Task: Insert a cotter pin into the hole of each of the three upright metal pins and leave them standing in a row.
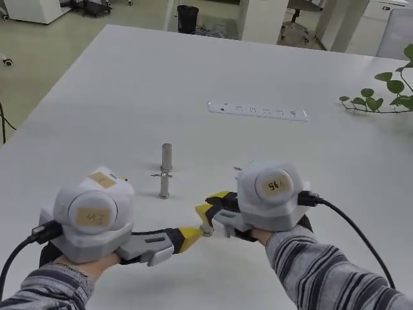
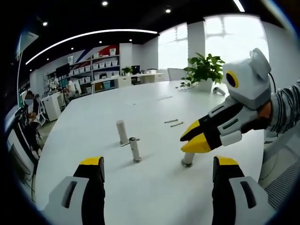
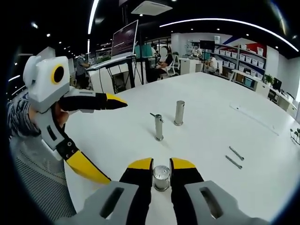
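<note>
Three upright metal pins stand on the white table. The far pin (image 1: pixel 166 157) (image 3: pixel 179 112) is bare. The middle pin (image 1: pixel 164 186) (image 2: pixel 135 149) has a cotter pin (image 1: pixel 161 174) through its hole. My right gripper (image 1: pixel 208 216) (image 3: pixel 161 164) is shut on the near pin (image 1: pixel 207 229) (image 3: pixel 161 177) (image 2: pixel 188 160), which rests upright on the table. My left gripper (image 1: pixel 184 242) (image 2: pixel 157 164) is open just left of it, with its jaws wide apart and nothing between them. Two loose cotter pins (image 3: pixel 234 157) (image 2: pixel 173 123) lie beyond the right gripper.
A white power strip (image 1: pixel 258 111) lies flat farther back on the table (image 1: pixel 129 90). A potted plant's leaves (image 1: pixel 387 93) reach in at the right edge. Desks, shelves and chairs stand beyond the table.
</note>
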